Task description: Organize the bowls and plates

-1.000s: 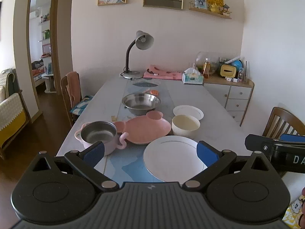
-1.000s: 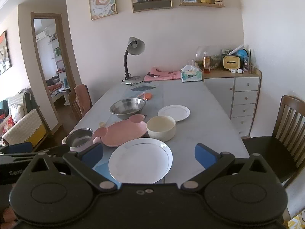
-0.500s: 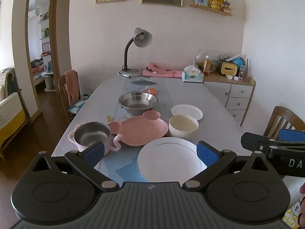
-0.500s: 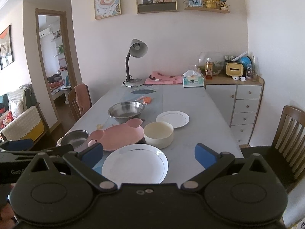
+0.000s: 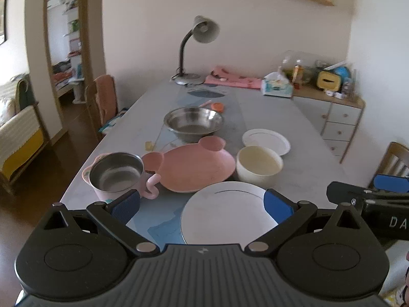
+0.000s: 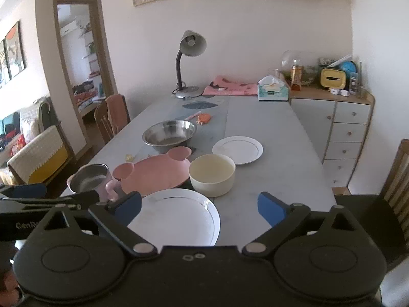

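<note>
On the table (image 6: 281,138) stand two white plates (image 6: 176,217) (image 6: 237,149), one pink plate (image 6: 156,174), three bowls (image 6: 212,174) (image 6: 168,134) (image 6: 89,179) and one lamp (image 6: 190,51).

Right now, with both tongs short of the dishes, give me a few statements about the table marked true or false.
1. Both tongs, left and right, are open and empty. True.
2. The cream bowl sits on the pink plate. False: it stands beside it, on the table.
3. The large white plate is nearest the cameras. True.
4. The steel bowl is upside down. False: it is upright.
</note>
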Demonstrator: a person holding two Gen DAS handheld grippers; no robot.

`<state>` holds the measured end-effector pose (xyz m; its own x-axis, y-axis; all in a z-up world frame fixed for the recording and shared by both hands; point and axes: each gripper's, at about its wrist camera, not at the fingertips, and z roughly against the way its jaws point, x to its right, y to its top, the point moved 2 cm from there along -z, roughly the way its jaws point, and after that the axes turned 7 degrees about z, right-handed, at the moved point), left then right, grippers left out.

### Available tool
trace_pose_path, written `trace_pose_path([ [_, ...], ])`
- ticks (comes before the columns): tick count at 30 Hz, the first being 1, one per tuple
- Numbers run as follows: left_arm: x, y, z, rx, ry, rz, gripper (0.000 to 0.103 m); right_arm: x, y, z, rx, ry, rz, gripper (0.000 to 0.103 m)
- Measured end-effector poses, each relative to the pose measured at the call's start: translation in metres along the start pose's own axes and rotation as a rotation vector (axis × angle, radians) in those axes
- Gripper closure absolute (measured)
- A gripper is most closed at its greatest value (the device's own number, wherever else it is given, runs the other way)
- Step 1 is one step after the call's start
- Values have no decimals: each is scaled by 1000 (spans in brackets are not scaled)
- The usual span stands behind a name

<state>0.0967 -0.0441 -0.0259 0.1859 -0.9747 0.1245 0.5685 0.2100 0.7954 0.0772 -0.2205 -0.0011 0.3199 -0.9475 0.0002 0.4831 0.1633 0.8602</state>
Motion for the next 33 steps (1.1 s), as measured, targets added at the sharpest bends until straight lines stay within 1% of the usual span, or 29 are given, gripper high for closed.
trace_pose_path([
  [3,1,3,-19,-20,27,20,0,6,1,-25,-33,25,26,8],
  [9,3,6,-61,-64,60,10,0,14,-6,-70,-111,48,84,9],
  [12,-4,3,-85,-109,70,39,0,20,-10,-93,-159,85,106,11],
  [13,-7,1,-94,-124,83,49,0,22,-13,-101,-176,103,119,13],
  [15,-12,-6,-112,-158,111,57,0,26,-17,-118,-212,112,136,18],
  [16,-13,-9,-121,-175,123,57,0,28,-19,-128,-233,119,145,22],
  [17,-14,-13,-128,-191,126,55,0,29,-22,-137,-258,121,150,26],
  [18,-15,-16,-135,-209,132,54,1,30,-24,-144,-276,124,152,27],
  [19,-17,-19,-142,-229,137,56,5,32,-25,-151,-293,131,152,30],
  [21,-21,-25,-154,-275,127,67,17,33,-29,-163,-321,146,152,34],
  [22,-24,-27,-160,-300,129,81,22,34,-30,-168,-331,153,154,37],
  [23,-27,-29,-164,-326,126,98,29,34,-32,-172,-346,156,151,42],
  [24,-31,-32,-168,-350,120,117,32,36,-34,-177,-362,158,145,45],
  [25,-34,-34,-171,-366,116,131,36,37,-36,-182,-378,167,136,51],
  [26,-36,-36,-173,-380,114,144,42,39,-37,-185,-389,176,129,57],
  [27,-39,-37,-175,-390,110,151,47,40,-38,-188,-401,183,122,59],
  [28,-40,-38,-176,-401,102,160,50,40,-39,-190,-411,189,115,63],
  [30,-43,-40,-177,-421,76,187,62,41,-41,-192,-427,204,104,67],
  [32,-45,-42,-177,-434,54,206,67,40,-42,-194,-443,215,94,76],
  [33,-46,-43,-177,-440,48,211,70,40,-43,-195,-450,217,89,77],
])
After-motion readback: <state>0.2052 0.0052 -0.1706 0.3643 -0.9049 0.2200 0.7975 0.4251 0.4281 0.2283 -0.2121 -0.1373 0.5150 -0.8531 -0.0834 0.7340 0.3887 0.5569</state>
